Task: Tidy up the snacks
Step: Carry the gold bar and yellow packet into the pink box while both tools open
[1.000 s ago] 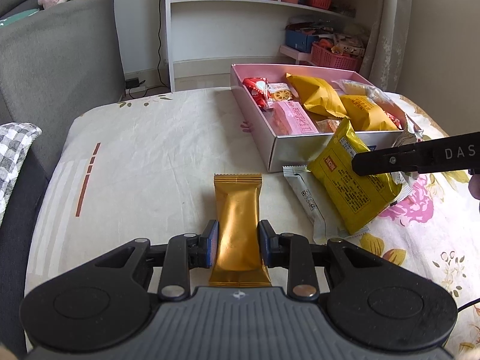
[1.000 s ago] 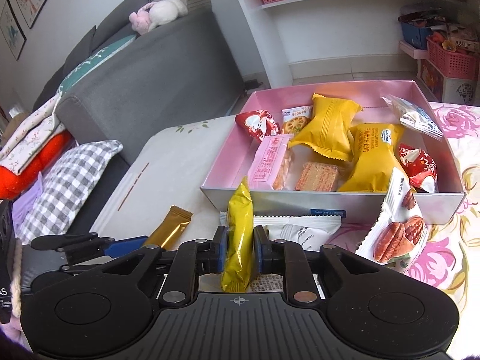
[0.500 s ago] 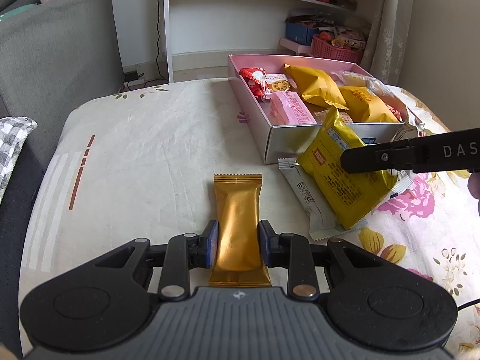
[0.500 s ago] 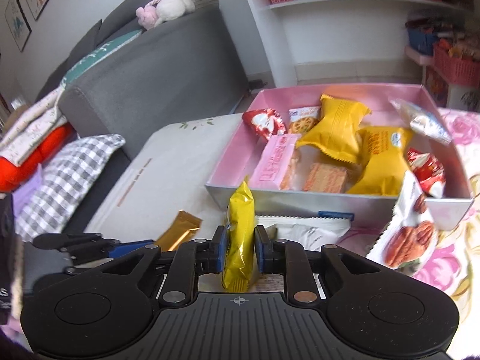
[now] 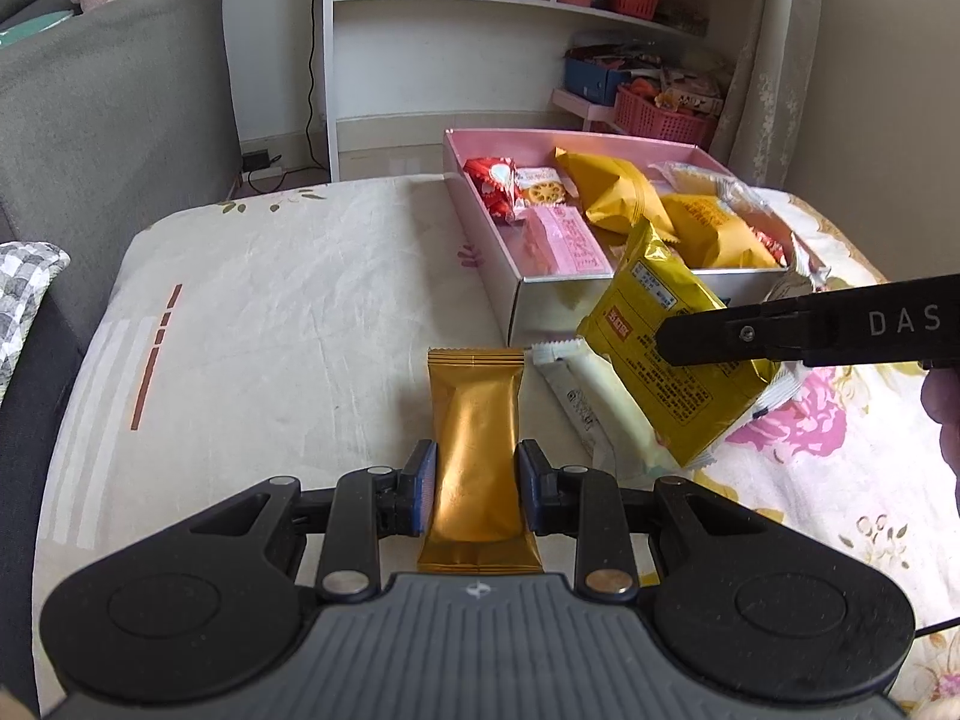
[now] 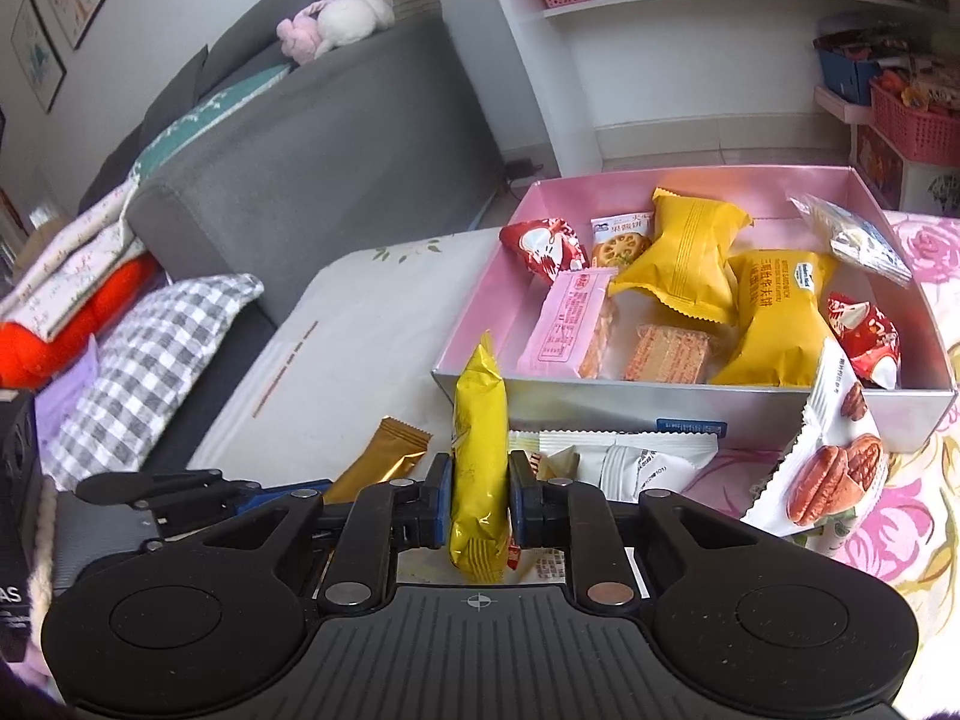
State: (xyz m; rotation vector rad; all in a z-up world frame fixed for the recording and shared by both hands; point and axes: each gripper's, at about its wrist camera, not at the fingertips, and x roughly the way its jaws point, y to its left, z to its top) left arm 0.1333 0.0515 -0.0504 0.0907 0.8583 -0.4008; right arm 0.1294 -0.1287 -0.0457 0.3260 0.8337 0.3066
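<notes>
Nearest in the left wrist view, the left gripper (image 5: 474,489) has its 2 blue-padded fingers pressed against the sides of a gold snack bar (image 5: 477,450), which lies flat and lengthwise on the cream floral bedspread (image 5: 270,300). Just right of it lies a white wrapped snack (image 5: 591,396), partly under the yellow snack packet (image 5: 666,354) that the right gripper (image 5: 678,339) carries in from the right.

In the right wrist view, the right gripper (image 6: 480,495) has its 2 fingers narrowed tight on that yellow snack packet (image 6: 479,456), held edge-on and upright above the bedspread (image 6: 360,348). To the left and a little lower, the left gripper (image 6: 240,492) shows with the gold snack bar (image 6: 384,456) poking out past it. Right of the packet, the white wrapped snack (image 6: 636,456) lies against the front wall of the pink box (image 6: 600,402), and a white packet printed with pecans (image 6: 834,456) leans on the box's front right corner.

Inside the box lie 2 red packets, a small biscuit packet, a pink wafer packet, a clear-wrapped wafer, 2 yellow puffed packets and a clear bag at the far right.

Beyond stand a grey sofa (image 6: 312,138) with a checked cushion (image 6: 144,348) and a plush toy (image 6: 336,21), and white shelves (image 5: 480,0) holding pink baskets.
</notes>
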